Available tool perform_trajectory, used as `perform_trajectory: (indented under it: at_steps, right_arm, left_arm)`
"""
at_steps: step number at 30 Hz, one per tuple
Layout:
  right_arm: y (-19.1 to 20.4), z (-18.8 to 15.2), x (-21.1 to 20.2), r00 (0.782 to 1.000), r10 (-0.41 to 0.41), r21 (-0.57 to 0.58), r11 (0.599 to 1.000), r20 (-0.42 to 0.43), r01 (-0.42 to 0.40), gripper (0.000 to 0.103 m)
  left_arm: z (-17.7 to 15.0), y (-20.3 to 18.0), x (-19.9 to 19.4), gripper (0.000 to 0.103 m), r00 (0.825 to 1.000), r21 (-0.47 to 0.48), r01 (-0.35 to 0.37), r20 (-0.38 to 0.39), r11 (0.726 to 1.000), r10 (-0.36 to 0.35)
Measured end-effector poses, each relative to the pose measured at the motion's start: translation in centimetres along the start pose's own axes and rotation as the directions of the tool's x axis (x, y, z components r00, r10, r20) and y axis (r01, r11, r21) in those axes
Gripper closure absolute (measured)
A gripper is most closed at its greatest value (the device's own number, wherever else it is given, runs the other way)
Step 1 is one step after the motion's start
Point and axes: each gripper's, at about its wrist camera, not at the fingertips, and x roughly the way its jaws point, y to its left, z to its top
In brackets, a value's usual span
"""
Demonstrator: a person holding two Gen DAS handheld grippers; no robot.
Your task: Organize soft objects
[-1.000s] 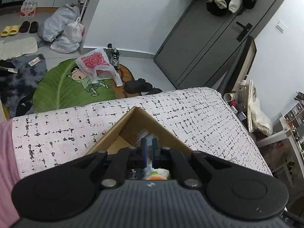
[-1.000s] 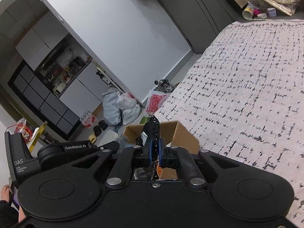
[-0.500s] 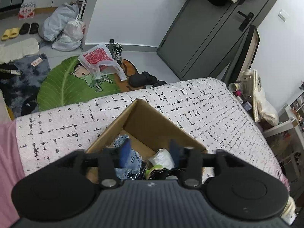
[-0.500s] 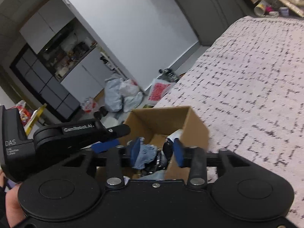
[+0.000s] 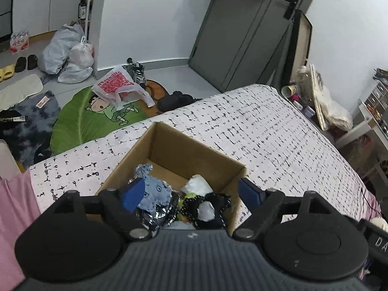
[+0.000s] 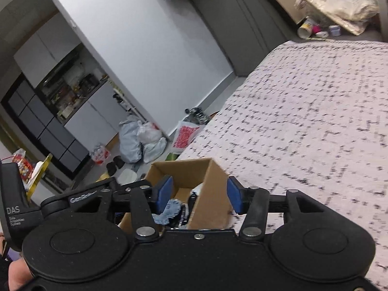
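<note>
Two open tongs (image 5: pixel 191 195) (image 6: pixel 198 197) over cardboard box (image 5: pixel 194 155), bags (image 5: pixel 70 55) beyond.

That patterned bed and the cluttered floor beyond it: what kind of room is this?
Most likely a small lived-in flat's bedroom: a bed with a speckled cover, slippers and a cartoon rug on the floor, and kitchen cabinets through an archway.
</note>
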Motion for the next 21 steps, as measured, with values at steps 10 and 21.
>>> perform_trajectory:
  at_steps: [10,21]
  right_arm:
    - [-1.2,0.3,-4.9,0.993,-0.105,0.014,0.994,0.052,0.105,0.030]
    - [-1.8,-0.3,-11.5,0.984,-0.151,0.064,0.987,0.092,0.146,0.013]
  left_arm:
    - [-1.1,-2.9,-3.4,0.016,1.000,0.097,0.020,0.003,0.995,-0.021]
    - [-2.3,-4.2,-8.4,0.009,0.999,0.143,0.044,0.012,0.989,-0.047]
